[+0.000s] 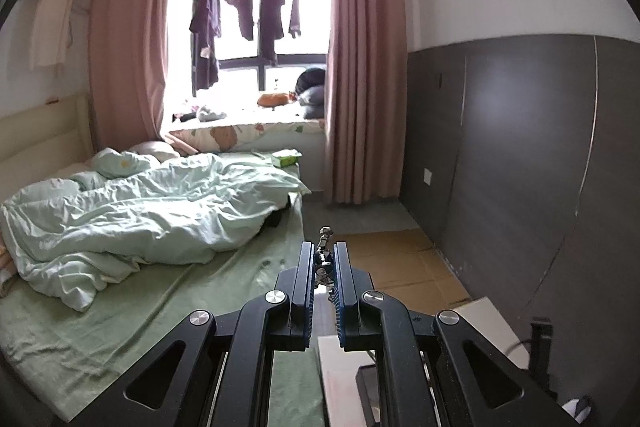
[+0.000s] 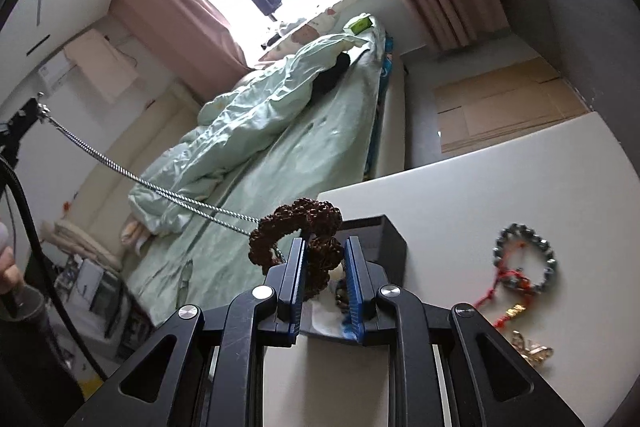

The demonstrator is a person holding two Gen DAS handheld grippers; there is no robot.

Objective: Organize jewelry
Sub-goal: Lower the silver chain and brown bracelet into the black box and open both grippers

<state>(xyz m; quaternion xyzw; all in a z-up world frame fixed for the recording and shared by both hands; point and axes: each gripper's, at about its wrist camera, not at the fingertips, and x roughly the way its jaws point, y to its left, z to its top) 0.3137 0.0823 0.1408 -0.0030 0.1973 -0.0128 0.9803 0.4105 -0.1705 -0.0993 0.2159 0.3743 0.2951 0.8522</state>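
Observation:
My left gripper (image 1: 324,255) is shut on the clasp end of a silver chain (image 1: 325,247), held above the bed's edge. In the right wrist view that silver chain (image 2: 160,191) runs taut from the upper left to a brown beaded bracelet (image 2: 304,223). My right gripper (image 2: 323,247) is shut on the brown beaded bracelet, over a black jewelry box (image 2: 384,239) on the white table (image 2: 500,183). A grey bead bracelet with red cord (image 2: 524,259) and a gold piece (image 2: 528,347) lie on the table at right.
A bed with a green sheet and a pale quilt (image 1: 140,211) fills the left. Cardboard sheets (image 1: 400,259) cover the floor by the grey wall panel (image 1: 520,147). Pink curtains (image 1: 360,67) frame the window. The white table's corner (image 1: 488,323) shows at lower right.

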